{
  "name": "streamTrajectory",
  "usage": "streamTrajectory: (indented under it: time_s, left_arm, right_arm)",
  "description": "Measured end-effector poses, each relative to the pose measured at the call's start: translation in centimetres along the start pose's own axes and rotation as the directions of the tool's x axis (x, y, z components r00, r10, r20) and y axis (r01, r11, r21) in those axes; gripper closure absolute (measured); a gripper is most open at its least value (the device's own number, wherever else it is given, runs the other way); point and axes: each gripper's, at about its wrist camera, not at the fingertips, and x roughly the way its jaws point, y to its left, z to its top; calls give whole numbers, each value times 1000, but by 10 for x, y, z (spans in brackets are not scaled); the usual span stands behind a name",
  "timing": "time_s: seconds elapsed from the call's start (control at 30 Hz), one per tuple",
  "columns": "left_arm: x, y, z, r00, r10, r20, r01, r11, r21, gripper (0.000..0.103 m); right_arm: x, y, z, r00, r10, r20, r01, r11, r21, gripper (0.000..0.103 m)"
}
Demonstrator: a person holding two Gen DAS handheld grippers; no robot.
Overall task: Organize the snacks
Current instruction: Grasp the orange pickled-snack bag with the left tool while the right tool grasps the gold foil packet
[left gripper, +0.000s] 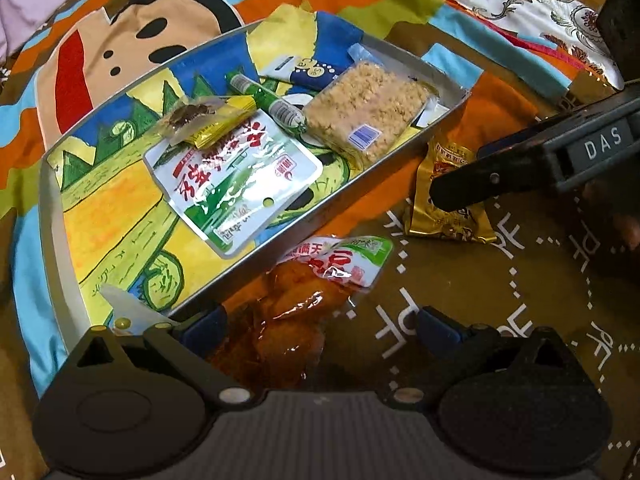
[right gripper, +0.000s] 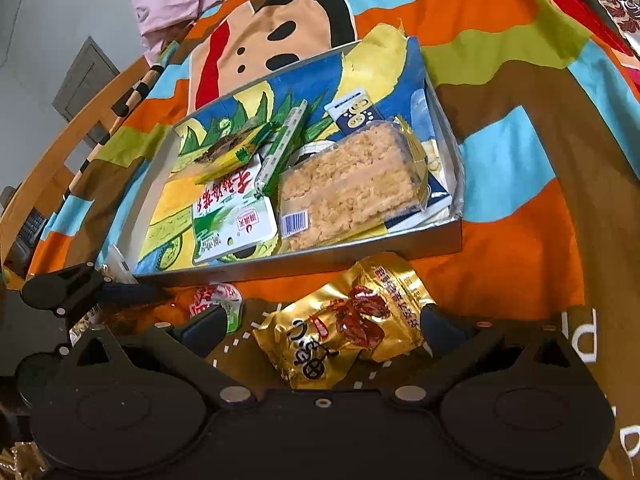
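Tongs first: the right gripper (right gripper: 322,332) stands spread wide, one blue pad either side of the gold packet (right gripper: 344,320), which lies flat on the cloth between them and appears not yet pinched; its long axis runs slantwise across the gap, from the near-left corner up toward the far right, so the pads would close across its shorter width. Just past the packet is the near wall of the tray (right gripper: 312,262), and the coming move looks like a lift over that wall and a short carry forward. The left gripper (left gripper: 320,326) is likewise spread; the orange-red pouch (left gripper: 292,312) lies between its fingers, its printed end pointing away and to the right, its body close to the left pad (left gripper: 204,326), though I cannot tell if they touch. Each hand is nearest its own snack; both are held low and tilted down at the cloth. Inside the tray sit a white-green pack (left gripper: 236,184), a crumbly cake bar (left gripper: 364,108), a green stick (left gripper: 268,102) and a small yellow sachet (left gripper: 208,120); bare floor remains at the tray's left end.
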Motion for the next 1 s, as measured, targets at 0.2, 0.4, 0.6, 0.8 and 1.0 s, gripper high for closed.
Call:
streamTrajectory:
  time_s: [0.2, 0.4, 0.6, 0.8, 1.0]
  left_arm:
    - [7, -7, 3, 997, 27, -79, -23, 998, 60, 0]
    - [9, -1, 2, 994, -43, -105, 44, 999, 10, 1]
    - [5, -10, -4, 986, -96, -139, 91, 995, -43, 1]
    - [2, 6, -1, 986, -126, -111, 106, 980, -170, 2]
    - [9, 11, -2, 993, -53, -102, 26, 968, -250, 4]
  right_arm:
    - [1, 3, -3, 1000, 15, -23, -15, 1000, -5, 1]
    - [2, 1, -2, 999, 31, -18, -31, 999, 8, 1]
    - [-4, -8, 1, 997, 76, -27, -74, 994, 79, 1]
    - [-4, -13, 3, 997, 78, -20, -75, 991, 107, 1]
    - [3, -3, -3, 1000, 13, 23, -13, 999, 29, 2]
